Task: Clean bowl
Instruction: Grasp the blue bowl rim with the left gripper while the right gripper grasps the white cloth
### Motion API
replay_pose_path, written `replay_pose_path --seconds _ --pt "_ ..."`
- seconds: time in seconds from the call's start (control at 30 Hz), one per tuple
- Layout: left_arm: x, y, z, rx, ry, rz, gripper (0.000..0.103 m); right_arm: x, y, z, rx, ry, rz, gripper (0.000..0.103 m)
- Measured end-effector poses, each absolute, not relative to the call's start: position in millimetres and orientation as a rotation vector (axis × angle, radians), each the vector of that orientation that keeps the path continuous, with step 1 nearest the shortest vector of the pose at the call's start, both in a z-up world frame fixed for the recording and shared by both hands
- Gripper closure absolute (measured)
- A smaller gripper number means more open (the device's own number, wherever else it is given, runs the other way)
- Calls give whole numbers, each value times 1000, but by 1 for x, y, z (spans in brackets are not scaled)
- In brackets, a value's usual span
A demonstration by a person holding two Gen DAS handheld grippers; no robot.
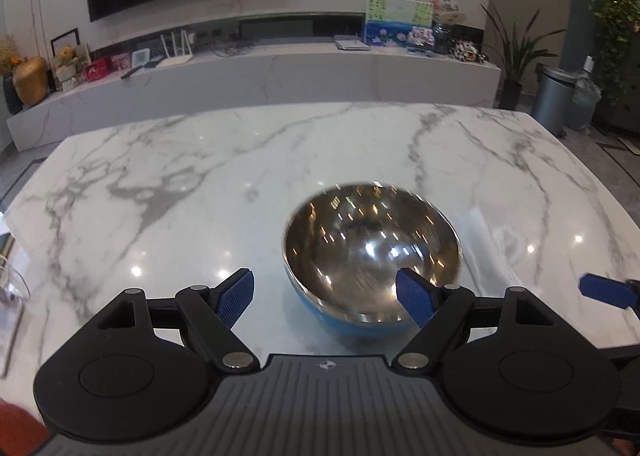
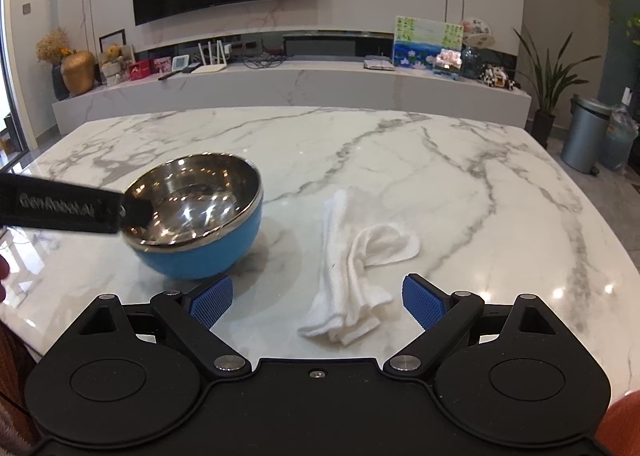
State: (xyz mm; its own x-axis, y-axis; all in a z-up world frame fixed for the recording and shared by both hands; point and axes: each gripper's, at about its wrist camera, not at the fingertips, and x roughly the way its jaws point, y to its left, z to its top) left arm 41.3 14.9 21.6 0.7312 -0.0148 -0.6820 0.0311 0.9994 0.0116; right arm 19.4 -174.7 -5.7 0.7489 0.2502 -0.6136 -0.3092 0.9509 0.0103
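A bowl [image 1: 372,252], steel inside and blue outside, stands on the marble table [image 1: 200,176]. My left gripper [image 1: 326,298] is open; its right finger [image 1: 414,296] reaches over the bowl's near rim and its left finger sits outside the bowl. The bowl also shows in the right wrist view [image 2: 196,212], with the left gripper's finger [image 2: 136,212] at its left rim. A crumpled white cloth [image 2: 356,268] lies on the table right of the bowl. My right gripper [image 2: 318,300] is open and empty, just in front of the cloth's near end.
One blue fingertip of the right gripper [image 1: 604,290] shows at the right edge of the left wrist view. Behind the table stand a long marble TV bench [image 2: 280,84] with ornaments, a wall TV, plants and a grey bin [image 2: 584,136].
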Motion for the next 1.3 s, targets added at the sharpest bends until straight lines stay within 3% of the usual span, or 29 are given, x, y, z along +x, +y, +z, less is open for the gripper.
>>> replay_pose_path --seconds 0.13,0.2,0.53,0.77,0.83,0.97,1.13,1.3 --pt "64 19 22 -8 812 -17 28 32 -174 -7 -107 673 299 12" --pt "74 22 18 -32 840 -24 33 40 -174 -9 -112 688 295 17" --pt "103 24 -6 -44 928 -26 33 65 -169 -23 -119 743 279 33" --pt "112 26 -17 -47 982 -36 33 76 -170 -33 -100 783 280 59" --pt "114 27 -19 -44 995 -33 33 78 -171 -35 -92 794 284 62" --pt "119 29 -23 -55 1026 -37 46 81 -170 -40 -86 813 297 79" --pt "120 30 -26 -59 1040 -40 63 82 -170 -42 -91 818 299 86" --pt "123 33 -25 -82 1035 -51 71 83 -170 -43 -104 817 305 89"
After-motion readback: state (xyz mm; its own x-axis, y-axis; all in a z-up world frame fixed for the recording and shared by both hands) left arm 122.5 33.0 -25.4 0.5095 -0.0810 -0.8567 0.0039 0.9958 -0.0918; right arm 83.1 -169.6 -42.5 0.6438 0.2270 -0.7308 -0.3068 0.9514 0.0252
